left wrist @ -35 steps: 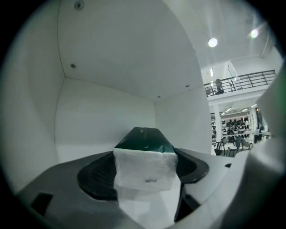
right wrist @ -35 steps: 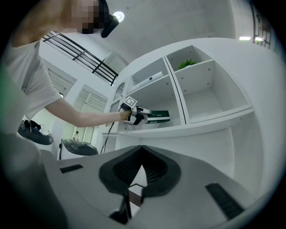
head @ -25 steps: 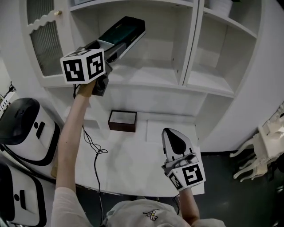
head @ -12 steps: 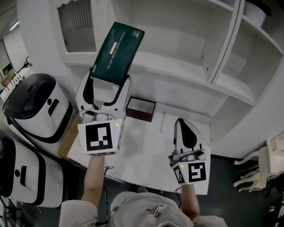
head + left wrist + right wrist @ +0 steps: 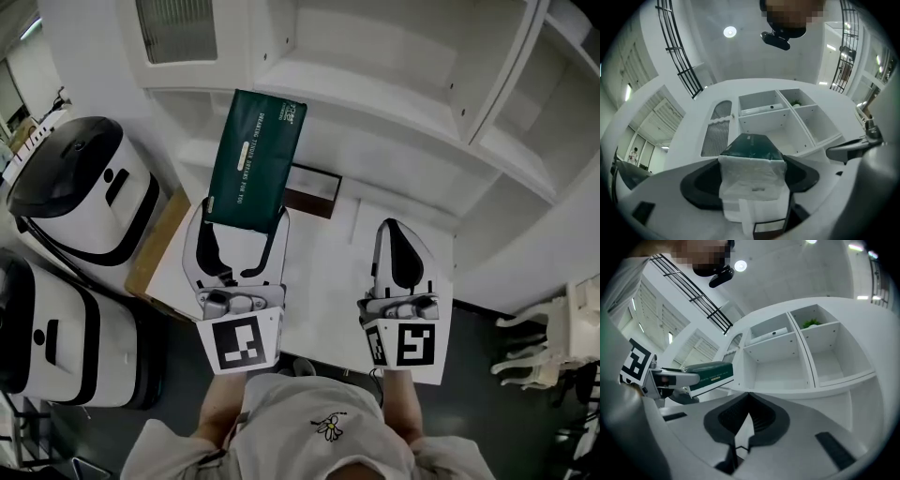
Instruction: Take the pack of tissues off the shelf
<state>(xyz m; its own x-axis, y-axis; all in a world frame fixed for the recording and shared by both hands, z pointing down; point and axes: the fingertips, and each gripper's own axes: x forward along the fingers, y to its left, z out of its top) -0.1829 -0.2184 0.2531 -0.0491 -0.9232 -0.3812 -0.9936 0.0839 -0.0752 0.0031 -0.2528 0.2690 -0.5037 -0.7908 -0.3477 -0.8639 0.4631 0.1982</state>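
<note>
The pack of tissues (image 5: 255,155) is a long dark green box with a white end face. My left gripper (image 5: 242,221) is shut on its near end and holds it out over the white table (image 5: 323,281), clear of the shelf unit (image 5: 375,94). In the left gripper view the pack (image 5: 752,157) fills the gap between both jaws. My right gripper (image 5: 398,228) hovers over the table to the right, shut with nothing in it. The right gripper view shows its own jaws (image 5: 748,399) meeting at the tips and the pack (image 5: 710,373) off to the left.
A small brown box (image 5: 314,190) lies at the back of the table, partly behind the pack. Two white appliances with black lids (image 5: 80,192) (image 5: 37,347) stand to the left. A white chair (image 5: 553,328) is at the far right. The shelf compartments look bare.
My left gripper has come down and back from the shelf with the tissue pack, which now hangs over the table near my body. The right gripper has barely moved.
</note>
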